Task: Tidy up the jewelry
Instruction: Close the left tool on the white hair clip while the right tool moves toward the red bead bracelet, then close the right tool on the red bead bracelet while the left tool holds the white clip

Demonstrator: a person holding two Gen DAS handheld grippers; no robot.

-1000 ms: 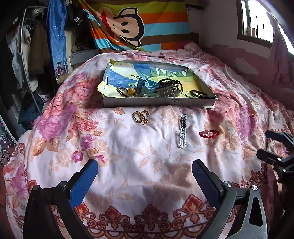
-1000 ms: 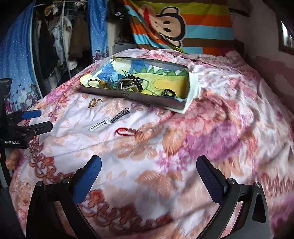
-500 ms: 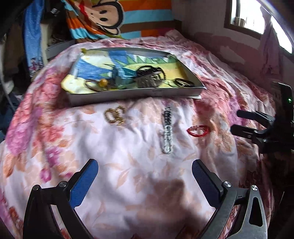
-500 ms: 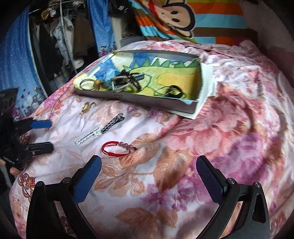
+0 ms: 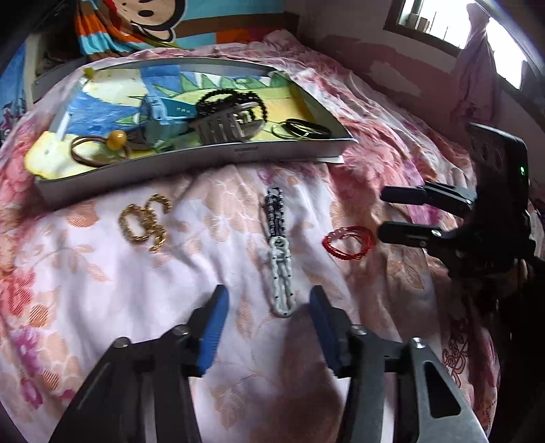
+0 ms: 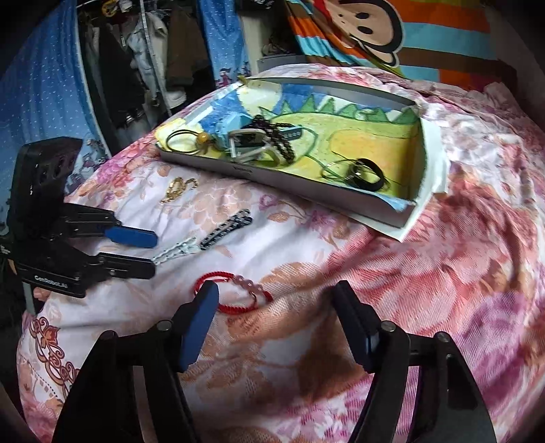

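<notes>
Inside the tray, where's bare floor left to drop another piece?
Most free room: the yellow-green stretch of the tray behind the black rings, toward its far wall and right end. Crowded: the left half, where the hair tie with the amber bead, the black bead strand and a metal clip pile together.

Home bedroom, floral bedspread (image 5: 102, 289), hanging clothes (image 6: 136, 68), window (image 5: 425, 20)

Woven floral cloth bedspread (image 5: 102, 289), shiny gold metal chain (image 5: 144, 223), matt cardboard tray (image 5: 190, 163).
</notes>
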